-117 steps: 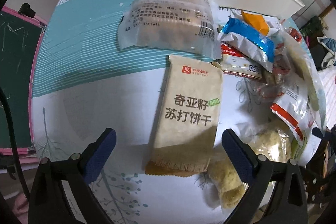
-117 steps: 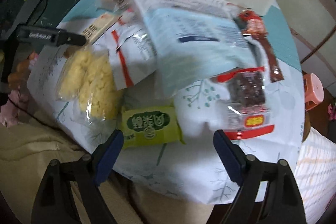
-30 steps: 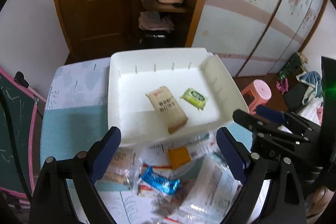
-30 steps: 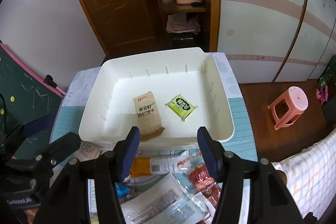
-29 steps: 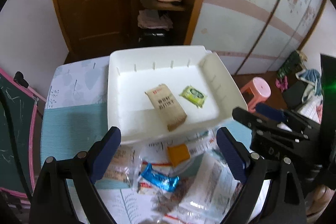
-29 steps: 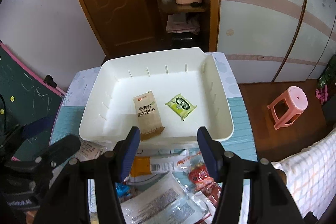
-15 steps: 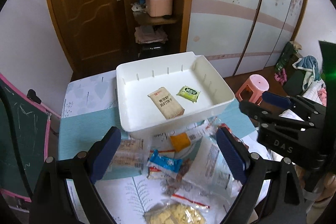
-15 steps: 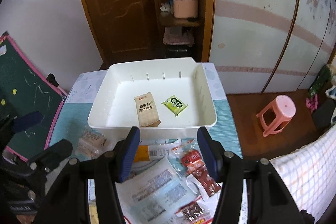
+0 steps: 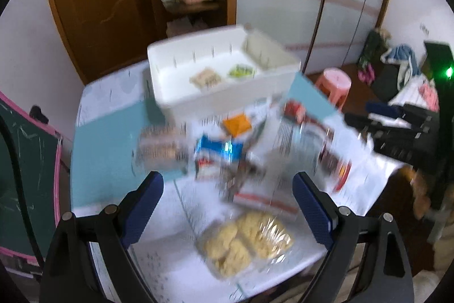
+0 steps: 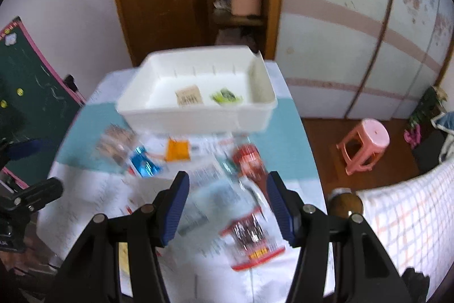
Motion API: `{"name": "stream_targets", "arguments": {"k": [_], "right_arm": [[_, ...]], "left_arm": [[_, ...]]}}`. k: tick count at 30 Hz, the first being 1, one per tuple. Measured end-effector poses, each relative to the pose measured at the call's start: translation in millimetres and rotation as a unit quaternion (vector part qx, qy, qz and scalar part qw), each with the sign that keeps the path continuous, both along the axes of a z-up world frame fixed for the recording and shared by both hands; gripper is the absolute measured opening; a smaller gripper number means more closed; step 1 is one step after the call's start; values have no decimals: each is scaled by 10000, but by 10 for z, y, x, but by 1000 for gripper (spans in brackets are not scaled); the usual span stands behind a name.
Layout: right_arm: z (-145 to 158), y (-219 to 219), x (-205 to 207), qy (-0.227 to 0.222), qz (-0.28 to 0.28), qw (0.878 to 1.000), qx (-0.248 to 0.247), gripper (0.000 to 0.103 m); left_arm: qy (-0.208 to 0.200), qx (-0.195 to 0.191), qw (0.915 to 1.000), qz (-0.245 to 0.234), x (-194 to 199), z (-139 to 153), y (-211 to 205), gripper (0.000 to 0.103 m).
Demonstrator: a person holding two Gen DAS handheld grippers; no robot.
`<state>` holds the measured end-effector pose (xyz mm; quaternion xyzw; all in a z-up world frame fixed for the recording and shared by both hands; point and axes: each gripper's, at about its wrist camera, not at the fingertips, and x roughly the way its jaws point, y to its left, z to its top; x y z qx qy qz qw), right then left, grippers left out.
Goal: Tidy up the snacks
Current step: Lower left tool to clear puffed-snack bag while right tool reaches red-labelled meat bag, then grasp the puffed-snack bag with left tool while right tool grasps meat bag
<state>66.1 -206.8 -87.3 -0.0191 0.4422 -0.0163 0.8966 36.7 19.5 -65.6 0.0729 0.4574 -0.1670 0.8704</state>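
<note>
Both hand-held grippers, left [image 9: 227, 206] and right [image 10: 227, 200], hang open and empty above the surface [image 9: 107, 149]. Bin [image 10: 195, 115] at far edge, two packets inside. Loose snacks mid-surface: yellow puffs bag [image 9: 247, 240] near the front edge, blurred but probably light, crinkly, crushable; pinch its sealed edge.

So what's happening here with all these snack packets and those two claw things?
A person is sorting snacks into a white bin with a claw in each hand. Two packets already lie inside it, a tan one and a green one. The rest are strewn over the table in front of it. Both the left claw and right claw are open and empty.
</note>
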Motion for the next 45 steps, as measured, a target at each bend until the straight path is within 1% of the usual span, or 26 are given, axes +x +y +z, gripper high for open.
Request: {"name": "stream_targets", "arguments": {"k": [2,5,7,10,12,14,16,18,22,25,28,32,36,37,38,39,41,43,45], "right_arm": [[-173,-78,-79,127,-126,9998,-32,57],[-446,-224,-169,328,-328,9988,-155,57],[-618,-336,-228,486,-401,9980,-45,57],[-823,-496,-265,661,-465,9967,90,57],[-906,-579,-275,710,-451,9964,121,57],[-942,-619,-268,707,-434,9964,150,57],[-964,-608,-229,709,-335,9967,201,57],[-1011,-552,-172,759,-152,9968,204,57],[-1132,-416,-74,855,115,9963,-36,57],[-1209,-378,0,899,251,9956,-110,57],[-1268,-378,69,968,310,9948,-111,58],[-1306,-363,107,946,428,9944,-177,58],[-1332,-340,109,903,464,9945,-257,58],[-1338,-330,104,875,475,9946,-291,59],[-1338,-318,96,835,490,9948,-314,59],[-1338,-315,93,813,500,9949,-320,58],[-1341,-325,90,800,506,9952,-246,57],[-1340,-305,76,767,533,9952,-275,53],[-1332,-236,57,729,592,9944,-483,48]], "left_arm": [[274,95,9996,2,-41,-239,15,92],[696,241,9971,175,-56,-599,55,92],[1088,261,9932,318,-46,-840,94,92],[1687,56,9843,519,-5,-1129,154,92],[1934,20,9789,656,11,-1267,185,92],[2097,66,9748,761,12,-1366,203,92],[2136,-18,9732,847,13,-1383,235,92],[2154,82,9715,990,7,-1405,268,92],[2332,91,9644,1242,5,-1487,377,92],[2394,140,9603,1426,-12,-1504,466,92],[2396,188,9592,1491,-27,-1502,499,92],[2428,272,9585,1472,-22,-1531,490,92],[2439,359,9584,1439,5,-1576,394,90],[2420,381,9590,1427,63,-1619,433,88],[2381,414,9600,1414,110,-1672,380,82],[2309,469,9617,1399,121,-1659,358,78],[2190,468,9648,1377,149,-1642,314,59],[2140,448,9660,1382,174,-1619,294,55],[2069,437,9675,1386,195,-1603,271,51]]}}
